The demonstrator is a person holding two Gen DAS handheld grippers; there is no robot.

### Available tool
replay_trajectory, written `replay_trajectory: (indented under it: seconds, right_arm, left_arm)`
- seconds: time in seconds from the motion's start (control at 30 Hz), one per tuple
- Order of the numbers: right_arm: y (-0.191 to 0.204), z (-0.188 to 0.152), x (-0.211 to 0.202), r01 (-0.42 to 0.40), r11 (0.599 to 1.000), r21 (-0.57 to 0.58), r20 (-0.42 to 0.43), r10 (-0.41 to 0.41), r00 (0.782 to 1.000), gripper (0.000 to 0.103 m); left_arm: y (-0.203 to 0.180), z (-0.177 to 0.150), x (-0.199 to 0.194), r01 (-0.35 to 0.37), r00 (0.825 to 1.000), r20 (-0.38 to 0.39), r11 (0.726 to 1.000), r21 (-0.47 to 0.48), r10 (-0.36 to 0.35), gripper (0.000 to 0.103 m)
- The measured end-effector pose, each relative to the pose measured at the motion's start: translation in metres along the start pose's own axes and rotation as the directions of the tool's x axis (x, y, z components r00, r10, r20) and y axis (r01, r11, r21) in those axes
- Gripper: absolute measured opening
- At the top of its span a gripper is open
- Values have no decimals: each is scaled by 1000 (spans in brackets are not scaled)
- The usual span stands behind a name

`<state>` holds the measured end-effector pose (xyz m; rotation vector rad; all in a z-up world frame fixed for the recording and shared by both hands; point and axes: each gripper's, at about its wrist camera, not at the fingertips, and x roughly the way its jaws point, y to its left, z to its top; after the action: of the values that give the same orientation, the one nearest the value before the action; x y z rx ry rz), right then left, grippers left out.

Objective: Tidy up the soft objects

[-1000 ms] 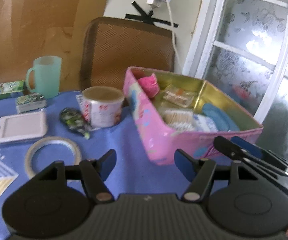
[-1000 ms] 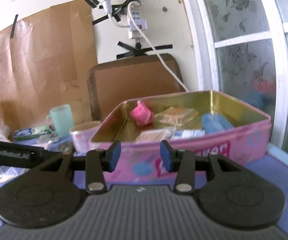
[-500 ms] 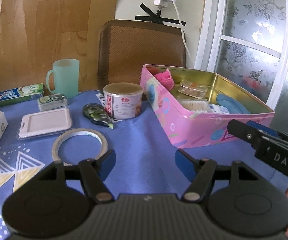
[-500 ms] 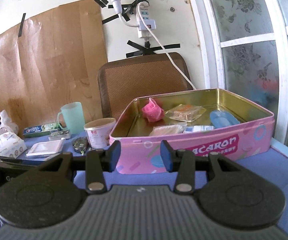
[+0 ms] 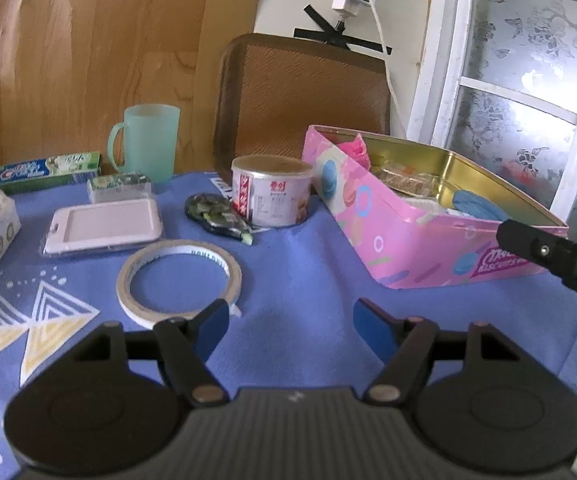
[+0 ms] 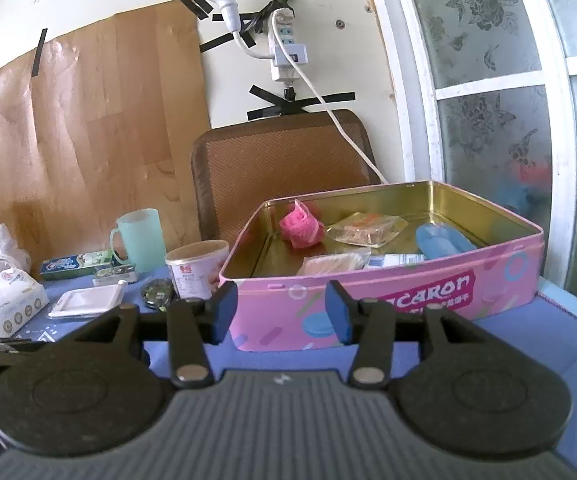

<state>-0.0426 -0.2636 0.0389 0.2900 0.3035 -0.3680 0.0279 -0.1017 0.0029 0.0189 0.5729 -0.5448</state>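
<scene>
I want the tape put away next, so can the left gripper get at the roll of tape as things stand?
Probably yes. The roll of tape lies flat on the cloth just ahead of the left gripper, slightly to its left, with nothing between them; its empty jaws are opening.

Left tool (image 5: 290, 326), right tool (image 6: 281, 312) — jaws opening, seemingly empty.

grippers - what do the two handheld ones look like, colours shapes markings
Both match: the left gripper and the right gripper have matte black plastic bodies with a ribbed grey centre, two round black discs at the sides, and angled black arms pinned by silver rivets. Their jaws end in blue pads. The right gripper's side bears white lettering in the left view. No cables show.
</scene>
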Motion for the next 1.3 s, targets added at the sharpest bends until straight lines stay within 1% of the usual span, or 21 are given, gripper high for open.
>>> replay_trajectory:
  seconds: [0.1, 0.23, 0.33, 0.47, 0.57, 0.73, 0.93, 1.3]
  right_arm:
    - [1, -2, 3, 6, 1000, 4, -3, -6, 1000, 51]
    - [2, -2, 5, 12, 1000, 9, -3, -12, 1000, 52]
    - [3, -1, 5, 10, 1000, 13, -1, -10, 1000, 52]
    - [4, 1, 3, 7, 1000, 13, 10, -7, 1000, 56]
    - [5, 1, 1, 8, 1000, 7, 24, -8, 1000, 56]
    - [7, 2, -2, 5, 1000, 0, 32, -5, 999, 56]
    - [7, 2, -1, 3, 1000, 1, 21, -3, 1000, 56]
    - [9, 0, 0, 1, 1000, -1, 5, -1, 1000, 57]
  left_arm:
    - [5, -2, 1, 5, 1000, -2, 1000, -20, -5, 73]
    - [8, -3, -1, 19, 1000, 19, 999, -37, -18, 77]
    - [7, -4, -3, 21, 999, 31, 999, -26, -21, 80]
    - [3, -5, -6, 20, 999, 49, 1000, -6, -20, 84]
    - [2, -5, -7, 21, 998, 62, 1000, 2, -21, 86]
    - [3, -5, -8, 24, 997, 70, 1000, 2, -24, 87]
    - [3, -6, -10, 25, 996, 81, 1000, 2, -25, 90]
    - [3, -6, -11, 23, 996, 84, 1000, 2, -23, 91]
